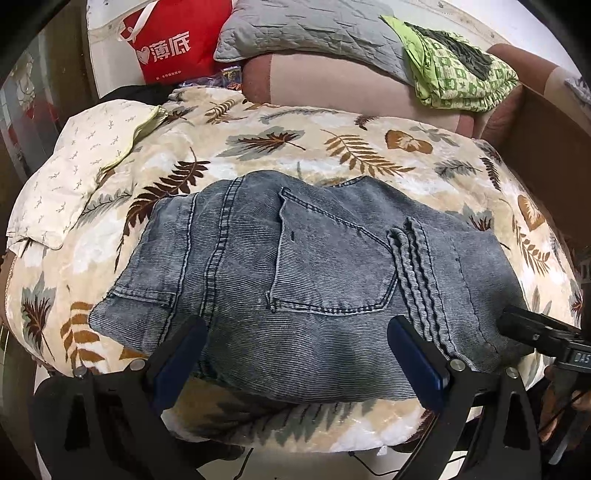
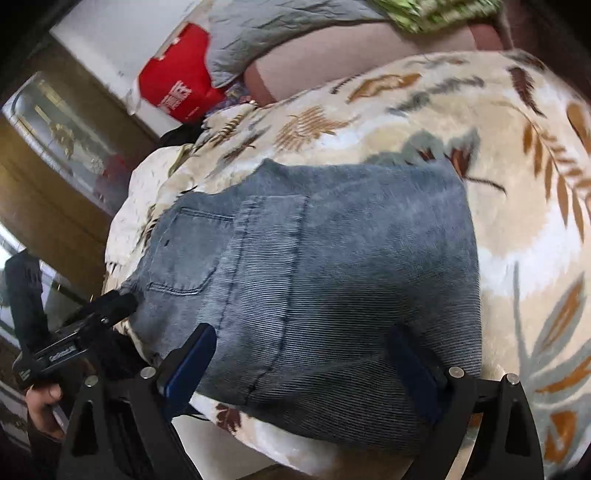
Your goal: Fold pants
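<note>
The grey-blue jeans [image 1: 295, 273] lie folded into a compact stack on the leaf-print blanket [image 1: 332, 147], back pocket up. My left gripper [image 1: 299, 350] is open, its fingers spread over the near edge of the stack. My right gripper [image 2: 303, 365] is open too, its fingers apart over the near edge of the jeans [image 2: 332, 266] on the stack's right side. The right gripper's tip also shows at the right edge of the left wrist view [image 1: 532, 328]. The left gripper shows at the lower left of the right wrist view [image 2: 92, 325].
A white pillow [image 1: 74, 173] lies at the blanket's left. Behind are a pink sofa [image 1: 332, 77], a grey quilted cushion [image 1: 314, 33], a green patterned cloth [image 1: 458, 70] and a red bag [image 1: 173, 40]. A brown box wall [image 1: 546, 147] stands at right.
</note>
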`<state>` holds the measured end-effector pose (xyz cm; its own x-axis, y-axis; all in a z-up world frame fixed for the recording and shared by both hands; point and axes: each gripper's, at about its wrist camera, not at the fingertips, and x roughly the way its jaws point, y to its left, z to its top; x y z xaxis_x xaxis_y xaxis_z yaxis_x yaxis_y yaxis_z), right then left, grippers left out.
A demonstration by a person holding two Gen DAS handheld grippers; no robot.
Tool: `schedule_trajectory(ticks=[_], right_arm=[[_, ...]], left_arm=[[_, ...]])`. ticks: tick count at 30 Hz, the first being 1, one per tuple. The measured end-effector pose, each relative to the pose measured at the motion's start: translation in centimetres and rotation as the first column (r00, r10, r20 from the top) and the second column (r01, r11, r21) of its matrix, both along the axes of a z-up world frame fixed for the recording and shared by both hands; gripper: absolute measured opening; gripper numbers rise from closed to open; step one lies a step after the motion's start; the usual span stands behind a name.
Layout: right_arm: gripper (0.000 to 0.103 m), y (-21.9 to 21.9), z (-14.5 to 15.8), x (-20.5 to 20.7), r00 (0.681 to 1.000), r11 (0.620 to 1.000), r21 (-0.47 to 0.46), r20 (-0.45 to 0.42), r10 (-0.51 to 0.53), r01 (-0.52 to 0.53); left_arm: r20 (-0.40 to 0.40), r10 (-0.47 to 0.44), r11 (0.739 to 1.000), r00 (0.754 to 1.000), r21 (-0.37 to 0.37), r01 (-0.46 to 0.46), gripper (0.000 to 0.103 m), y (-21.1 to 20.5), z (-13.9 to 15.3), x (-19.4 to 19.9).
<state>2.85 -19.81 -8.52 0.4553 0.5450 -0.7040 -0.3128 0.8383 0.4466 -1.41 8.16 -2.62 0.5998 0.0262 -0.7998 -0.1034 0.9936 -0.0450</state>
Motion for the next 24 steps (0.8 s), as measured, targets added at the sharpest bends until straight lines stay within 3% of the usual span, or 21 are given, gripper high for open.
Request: schedule_trajectory(ticks=[5, 10, 18, 24], right_arm=[[0.095, -0.6, 0.2, 0.1, 0.999, 0.998, 0.041, 0.01, -0.046, 0.045], [0.095, -0.9, 0.5, 0.2, 0.997, 0.996, 0.051, 0.017, -0.071, 0.07], [0.095, -0.8, 0.7, 0.2, 0.995, 0.996, 0.029, 0.038, -0.089, 0.088], [0.095, 0.1, 3.2, 0.4, 0.994, 0.996, 0.03, 0.07, -0.081, 0.079]], left_arm=[[0.023, 0.102, 0.989, 0.995, -0.113, -0.098, 0.099, 2.8, -0.1, -0.7], [-0.007, 0.175, 0.977, 0.985, -0.12, -0.174, 0.099, 5.0, -1.3, -1.0], [-0.005, 0.187, 0.972, 0.982, -0.145, -0.186, 0.099, 6.3, -1.6, -1.4], [0.016, 0.215, 0.956, 0.976, -0.209, -0.207, 0.099, 8.1, -1.6, -2.2]])
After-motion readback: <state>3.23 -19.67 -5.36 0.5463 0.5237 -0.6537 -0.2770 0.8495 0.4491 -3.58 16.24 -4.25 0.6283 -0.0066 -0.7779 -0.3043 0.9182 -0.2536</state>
